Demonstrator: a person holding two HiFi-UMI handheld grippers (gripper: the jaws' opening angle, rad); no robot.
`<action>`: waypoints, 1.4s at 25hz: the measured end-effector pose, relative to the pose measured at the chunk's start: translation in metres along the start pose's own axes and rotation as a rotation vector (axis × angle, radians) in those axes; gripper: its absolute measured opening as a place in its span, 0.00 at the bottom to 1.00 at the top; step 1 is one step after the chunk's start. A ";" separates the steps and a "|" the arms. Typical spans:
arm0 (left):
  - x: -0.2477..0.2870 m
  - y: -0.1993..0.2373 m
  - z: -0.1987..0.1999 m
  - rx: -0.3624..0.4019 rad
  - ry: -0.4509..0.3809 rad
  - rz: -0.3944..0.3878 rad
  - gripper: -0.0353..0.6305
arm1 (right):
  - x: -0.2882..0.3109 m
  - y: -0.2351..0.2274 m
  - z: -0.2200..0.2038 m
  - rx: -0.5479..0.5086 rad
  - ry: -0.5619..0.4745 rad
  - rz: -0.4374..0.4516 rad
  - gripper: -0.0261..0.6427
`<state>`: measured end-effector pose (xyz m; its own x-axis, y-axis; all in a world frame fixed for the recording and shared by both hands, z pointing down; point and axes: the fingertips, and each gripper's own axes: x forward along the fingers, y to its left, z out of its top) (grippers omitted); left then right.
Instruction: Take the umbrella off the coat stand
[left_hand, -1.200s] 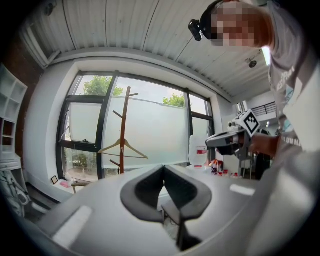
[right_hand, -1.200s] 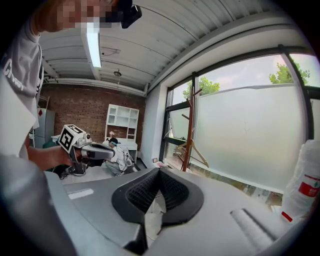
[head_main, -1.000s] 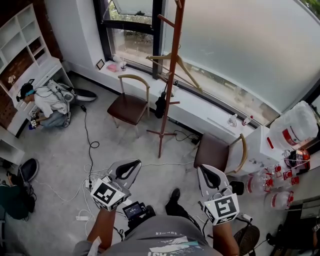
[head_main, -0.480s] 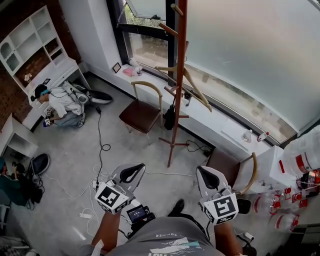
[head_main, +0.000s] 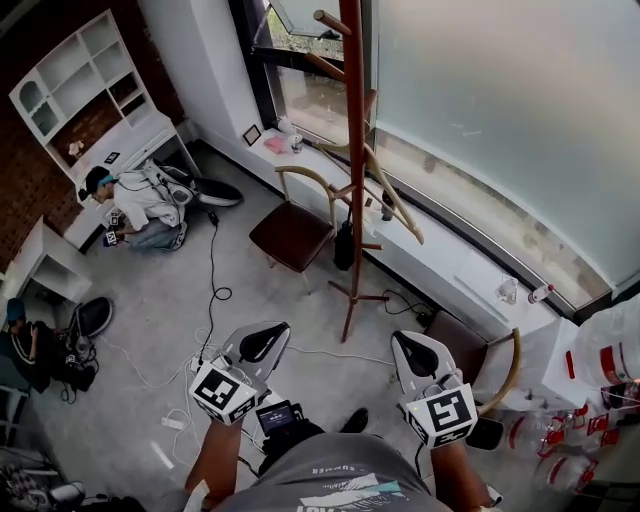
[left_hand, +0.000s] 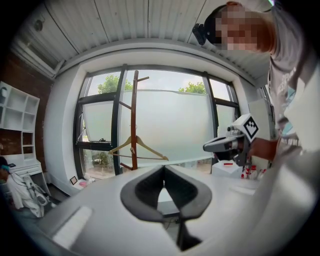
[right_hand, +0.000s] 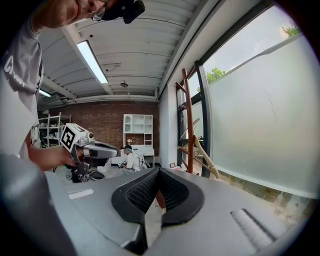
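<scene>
The left gripper (head_main: 268, 333) and right gripper (head_main: 404, 346) both have their jaws pressed together on nothing. Ahead of them, between their two lines and well apart, the black folded umbrella (head_main: 345, 246) hangs low on the red-brown wooden coat stand (head_main: 352, 150). Its long axis is upright and its free end points at the floor. The grey concrete floor (head_main: 150, 300) carries loose cables (head_main: 221, 293). A brown-seated wooden chair (head_main: 292, 232) stands just beside the stand, and a frosted window (head_main: 500, 120) lies beyond.
</scene>
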<state>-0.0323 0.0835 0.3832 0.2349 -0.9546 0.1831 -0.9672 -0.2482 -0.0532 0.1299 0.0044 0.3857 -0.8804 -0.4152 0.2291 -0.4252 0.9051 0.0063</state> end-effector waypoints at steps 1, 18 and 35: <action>0.003 -0.001 0.002 0.002 0.003 0.000 0.05 | 0.000 -0.003 -0.001 0.004 -0.001 0.001 0.04; 0.088 0.056 0.008 0.029 -0.016 -0.211 0.05 | 0.045 -0.028 0.006 0.043 0.031 -0.167 0.04; 0.160 0.152 -0.035 -0.018 0.002 -0.388 0.06 | 0.131 -0.035 0.016 0.064 0.094 -0.327 0.04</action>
<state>-0.1450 -0.1013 0.4383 0.5839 -0.7897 0.1882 -0.8078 -0.5883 0.0377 0.0260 -0.0830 0.4003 -0.6732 -0.6697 0.3134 -0.6969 0.7164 0.0341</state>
